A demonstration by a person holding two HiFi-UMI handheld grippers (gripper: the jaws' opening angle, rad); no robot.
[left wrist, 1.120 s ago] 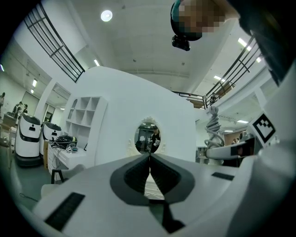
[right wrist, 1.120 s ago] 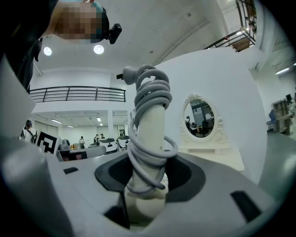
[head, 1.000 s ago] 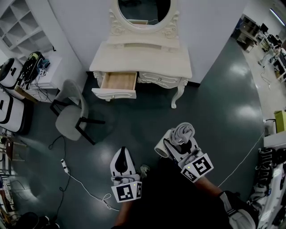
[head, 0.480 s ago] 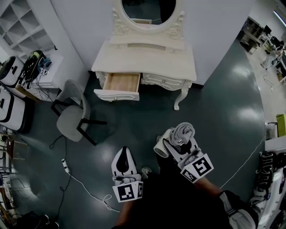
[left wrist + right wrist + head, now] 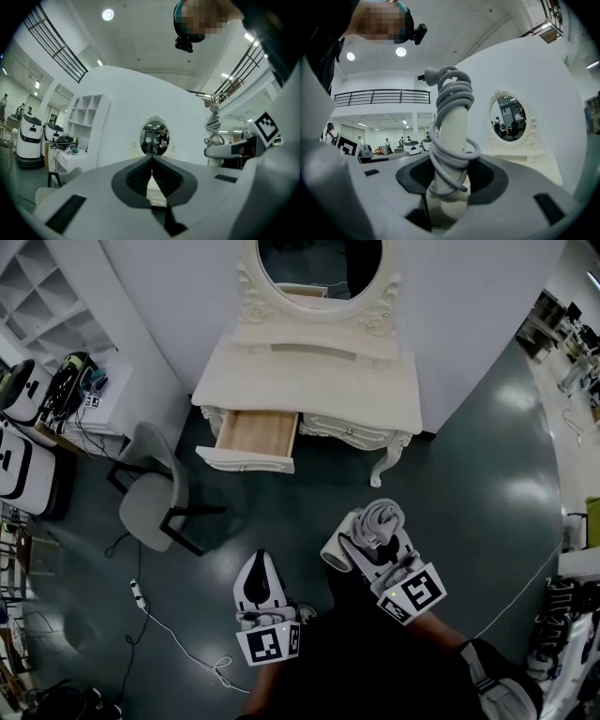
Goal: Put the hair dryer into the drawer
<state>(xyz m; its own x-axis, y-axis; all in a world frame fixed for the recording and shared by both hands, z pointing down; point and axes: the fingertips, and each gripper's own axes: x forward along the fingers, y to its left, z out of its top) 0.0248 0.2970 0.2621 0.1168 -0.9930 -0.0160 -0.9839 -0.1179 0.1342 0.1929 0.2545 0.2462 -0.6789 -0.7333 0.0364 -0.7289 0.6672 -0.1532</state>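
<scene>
Two claws hang over the dark floor (image 5: 469,474), short of the white counter (image 5: 309,381). The right claw (image 5: 375,532) grips the hair dryer (image 5: 452,136) by its cord-wrapped handle, while the left claw (image 5: 260,559) has its jaws pressed together on nothing. The counter's drawer (image 5: 246,460) stands pulled out, well apart from the hair dryer.

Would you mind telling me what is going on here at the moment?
A person holds a gripper in each hand. The right gripper clamps a white hair dryer with its grey cord wound round the handle; the left gripper is shut and empty. Ahead stands a cream dressing table with one wooden drawer pulled open, and the dryer is not yet in it.
</scene>
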